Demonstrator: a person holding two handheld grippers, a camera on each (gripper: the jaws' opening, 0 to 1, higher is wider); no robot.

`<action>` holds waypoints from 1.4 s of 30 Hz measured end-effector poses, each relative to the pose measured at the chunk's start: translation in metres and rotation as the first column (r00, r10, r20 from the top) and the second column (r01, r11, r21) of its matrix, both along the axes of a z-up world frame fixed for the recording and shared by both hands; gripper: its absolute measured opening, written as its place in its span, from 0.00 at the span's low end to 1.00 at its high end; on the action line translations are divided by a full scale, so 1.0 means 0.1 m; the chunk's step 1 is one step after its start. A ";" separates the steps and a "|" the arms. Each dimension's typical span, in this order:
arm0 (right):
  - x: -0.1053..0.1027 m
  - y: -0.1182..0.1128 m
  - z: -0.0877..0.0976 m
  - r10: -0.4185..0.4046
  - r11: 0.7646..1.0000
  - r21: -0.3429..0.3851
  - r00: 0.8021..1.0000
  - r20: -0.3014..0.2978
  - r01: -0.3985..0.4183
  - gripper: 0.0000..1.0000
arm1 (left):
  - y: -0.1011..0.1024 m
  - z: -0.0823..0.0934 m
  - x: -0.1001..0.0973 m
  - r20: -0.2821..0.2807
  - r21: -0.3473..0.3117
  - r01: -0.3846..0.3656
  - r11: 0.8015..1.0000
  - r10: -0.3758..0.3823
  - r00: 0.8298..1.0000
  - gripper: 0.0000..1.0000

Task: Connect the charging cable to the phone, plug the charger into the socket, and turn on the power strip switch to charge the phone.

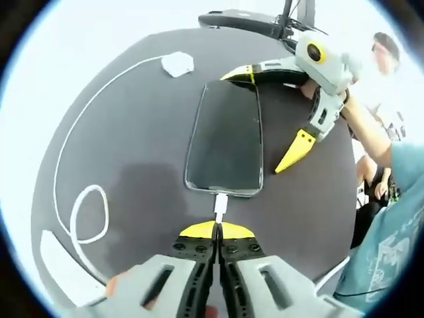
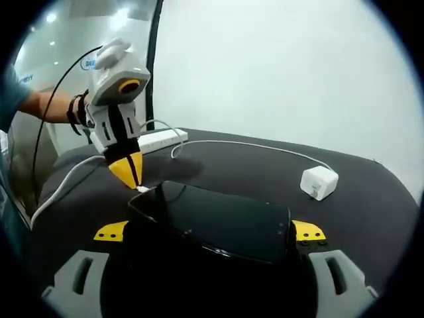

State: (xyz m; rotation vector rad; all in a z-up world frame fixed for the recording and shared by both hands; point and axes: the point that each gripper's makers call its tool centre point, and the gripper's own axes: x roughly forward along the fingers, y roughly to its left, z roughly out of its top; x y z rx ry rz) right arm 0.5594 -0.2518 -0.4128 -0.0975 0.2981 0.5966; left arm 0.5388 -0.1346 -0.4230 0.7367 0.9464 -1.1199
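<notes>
Our left tongs [image 1: 216, 230] pinch shut on the plug [image 1: 220, 204] at the phone [image 1: 225, 136], mid-counter [image 1: 132, 152]. Our right tongs [image 2: 209, 232] spread wide, straddling the phone's far end. The charger [image 1: 177, 63] lies at 11 o'clock, the strip [image 2: 161, 139] beyond.

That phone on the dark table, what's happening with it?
A person is plugging a white cable into the phone. The left gripper is shut on the cable's plug at the phone's port; the right gripper, jaws open, straddles the phone's other end. The charger and power strip lie unconnected.
</notes>
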 end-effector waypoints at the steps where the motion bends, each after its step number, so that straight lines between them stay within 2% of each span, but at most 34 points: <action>1: 0.01 -0.01 0.00 -0.001 1.000 0.002 1.000 -0.002 0.001 0.93 | 0.00 0.00 0.01 -0.011 -0.005 -0.026 1.000 0.026 1.000 0.00; 3: 0.02 -0.02 0.01 0.002 1.000 0.002 1.000 -0.003 -0.002 0.93 | 0.00 0.00 -0.01 -0.004 -0.006 -0.009 1.000 0.009 1.000 0.00; 4: 0.02 -0.02 0.01 0.001 1.000 0.002 1.000 -0.003 -0.001 0.93 | 0.00 -0.01 0.00 -0.012 -0.005 -0.031 0.999 0.031 0.999 0.00; 5: 0.02 -0.02 0.00 0.001 1.000 -0.001 1.000 -0.003 -0.001 0.93 | 0.00 -0.01 -0.01 0.001 0.003 -0.010 1.000 0.010 1.000 0.00; 7: 0.02 -0.02 0.00 0.000 1.000 -0.002 1.000 -0.005 0.000 0.93 | -0.01 -0.01 -0.01 -0.001 0.018 -0.025 1.000 0.025 1.000 0.00; 8: 0.02 -0.02 0.00 0.000 1.000 -0.002 1.000 -0.005 0.000 0.93 | -0.01 -0.01 -0.01 0.016 0.031 0.008 0.999 -0.008 1.000 0.00; 9: 0.02 -0.02 0.00 0.002 1.000 -0.004 1.000 -0.007 -0.002 0.93 | -0.02 -0.01 -0.01 0.003 0.037 -0.018 0.999 0.018 1.000 0.00; 10: 0.02 -0.02 0.00 0.002 1.000 -0.004 1.000 -0.007 -0.002 0.93 | -0.02 -0.01 -0.01 0.009 0.051 0.000 0.999 -0.001 1.000 0.00; 12: 0.02 -0.02 -0.01 0.001 1.000 -0.007 1.000 -0.005 -0.001 0.93 | -0.02 -0.01 0.00 -0.002 0.055 -0.012 0.998 0.012 1.000 0.00; 20: 0.01 -0.01 0.00 -0.004 1.000 -0.010 1.000 -0.003 0.004 0.93 | -0.01 -0.01 0.00 0.017 0.087 -0.010 0.996 0.008 1.000 0.00; 21: 0.01 -0.01 0.00 -0.004 1.000 -0.010 1.000 -0.003 0.004 0.93 | -0.01 -0.01 0.01 0.021 0.097 0.010 0.995 -0.012 1.000 0.00; 25: 0.01 -0.02 -0.01 -0.008 1.000 -0.011 1.000 -0.004 0.008 0.93 | -0.01 -0.01 0.02 0.003 0.090 -0.009 0.996 0.009 1.000 0.00; 28: 0.03 -0.02 -0.01 -0.011 1.000 -0.012 1.000 -0.004 0.011 0.93 | -0.02 -0.01 0.03 0.016 0.098 -0.003 0.995 0.001 1.000 0.00; 29: 0.02 -0.02 0.00 -0.008 1.000 -0.012 1.000 -0.005 0.008 0.93 | -0.02 0.00 0.04 0.011 0.103 -0.025 0.994 0.024 1.000 0.00; 33: 0.02 -0.02 0.00 -0.008 1.000 -0.016 1.000 -0.001 0.008 0.93 | -0.03 0.00 0.06 0.021 0.150 -0.001 0.989 -0.002 1.000 0.00; 36: 0.01 -0.01 0.01 -0.009 1.000 -0.026 1.000 0.016 0.010 0.93 | -0.03 -0.01 0.06 0.017 0.184 -0.008 0.983 0.005 1.000 0.00; 37: 0.01 -0.02 0.01 -0.010 1.000 -0.026 1.000 0.017 0.010 0.93 | -0.03 -0.01 0.07 0.006 0.198 -0.025 0.980 0.024 1.000 0.00; 38: 0.02 -0.02 0.02 -0.013 0.999 -0.031 1.000 0.021 0.014 0.93 | 0.01 0.02 0.07 0.018 0.222 -0.043 0.974 0.041 0.999 0.00; 42: 0.03 -0.02 0.02 -0.021 0.999 -0.032 0.999 0.029 0.022 0.93 | -0.02 0.00 0.10 0.010 0.254 -0.012 0.967 0.010 1.000 0.00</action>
